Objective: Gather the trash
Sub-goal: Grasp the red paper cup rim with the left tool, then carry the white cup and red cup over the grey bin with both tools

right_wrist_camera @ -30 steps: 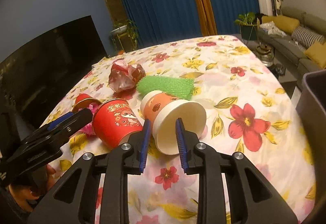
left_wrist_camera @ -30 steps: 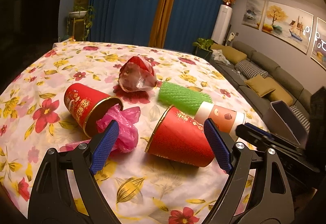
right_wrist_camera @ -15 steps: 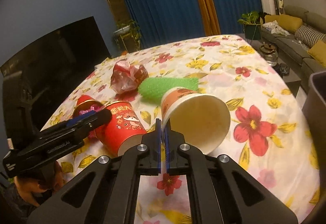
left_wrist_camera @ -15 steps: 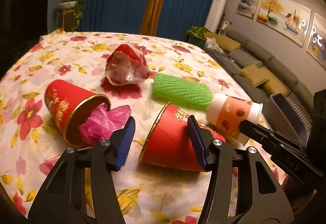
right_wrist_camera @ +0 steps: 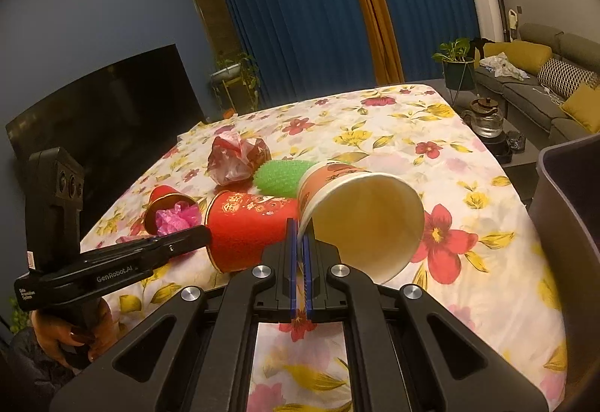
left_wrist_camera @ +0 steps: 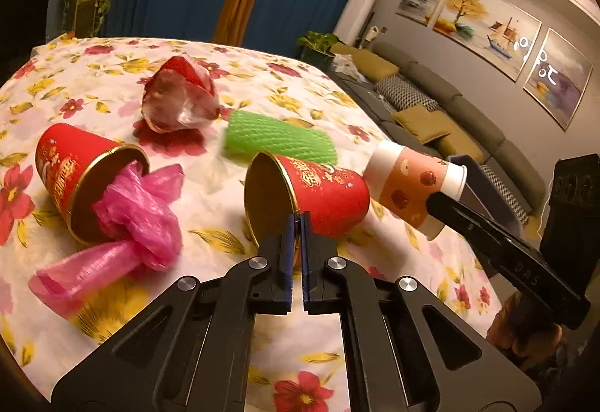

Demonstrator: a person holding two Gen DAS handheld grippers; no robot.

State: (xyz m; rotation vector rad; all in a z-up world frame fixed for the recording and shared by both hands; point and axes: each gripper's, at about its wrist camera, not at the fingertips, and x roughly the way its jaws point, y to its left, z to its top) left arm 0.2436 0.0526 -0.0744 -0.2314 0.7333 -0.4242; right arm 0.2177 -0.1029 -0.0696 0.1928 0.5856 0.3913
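Observation:
My left gripper (left_wrist_camera: 297,224) is shut on the rim of a red paper cup (left_wrist_camera: 318,192), which shows in the right wrist view too (right_wrist_camera: 243,224). My right gripper (right_wrist_camera: 299,230) is shut on the rim of an orange-and-white paper cup (right_wrist_camera: 360,209), held off the cloth; it also shows in the left wrist view (left_wrist_camera: 412,187). On the table lie a second red cup (left_wrist_camera: 71,168) stuffed with a pink plastic bag (left_wrist_camera: 127,224), a green foam net (left_wrist_camera: 277,142) and a crumpled red wrapper (left_wrist_camera: 180,101).
The table has a floral cloth (right_wrist_camera: 431,134). A dark grey bin (right_wrist_camera: 570,224) stands at the table's right edge, also in the left wrist view (left_wrist_camera: 487,187). A sofa (left_wrist_camera: 450,112) is beyond it, a TV (right_wrist_camera: 93,119) to the left.
My left gripper went from wide open to shut on the red cup's rim and tipped it up. My right gripper shut on the orange cup's rim and lifted it.

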